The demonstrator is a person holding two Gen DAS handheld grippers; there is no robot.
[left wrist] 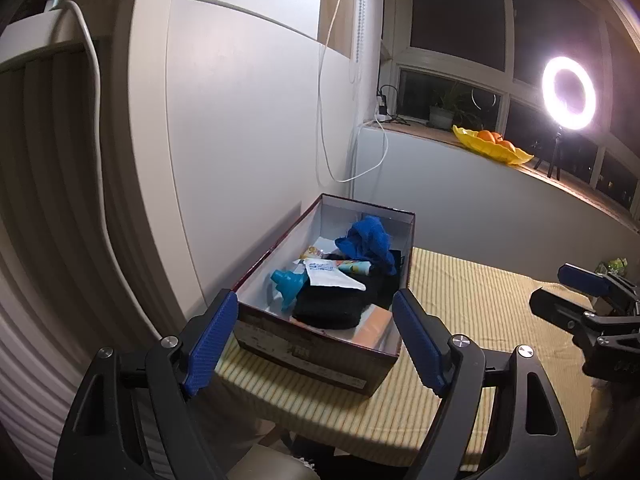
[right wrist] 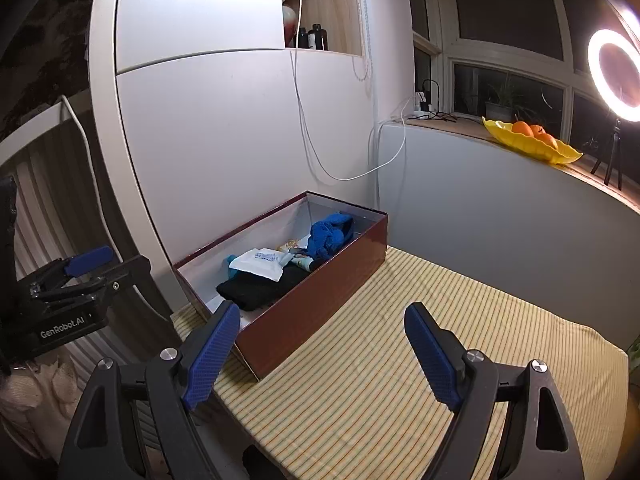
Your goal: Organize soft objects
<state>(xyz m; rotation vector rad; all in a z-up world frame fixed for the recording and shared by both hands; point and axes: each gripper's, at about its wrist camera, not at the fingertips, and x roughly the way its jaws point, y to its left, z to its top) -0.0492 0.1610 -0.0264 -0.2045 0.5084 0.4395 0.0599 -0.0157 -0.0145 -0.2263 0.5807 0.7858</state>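
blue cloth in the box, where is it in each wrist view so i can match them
Left wrist view: the blue cloth sits just right of centre, at the far end of the open box, above the black fabric.
Right wrist view: the blue cloth is at centre, again at the far end of the box.
Shared landmark: the yellow fruit dish on the windowsill, upper right in both.

Both wrist views look down, close, at the same open box (left wrist: 320, 344) (right wrist: 320, 292).

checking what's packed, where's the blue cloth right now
The blue cloth lies inside the open box, toward its far end by the wall, past the white packet and the black fabric.
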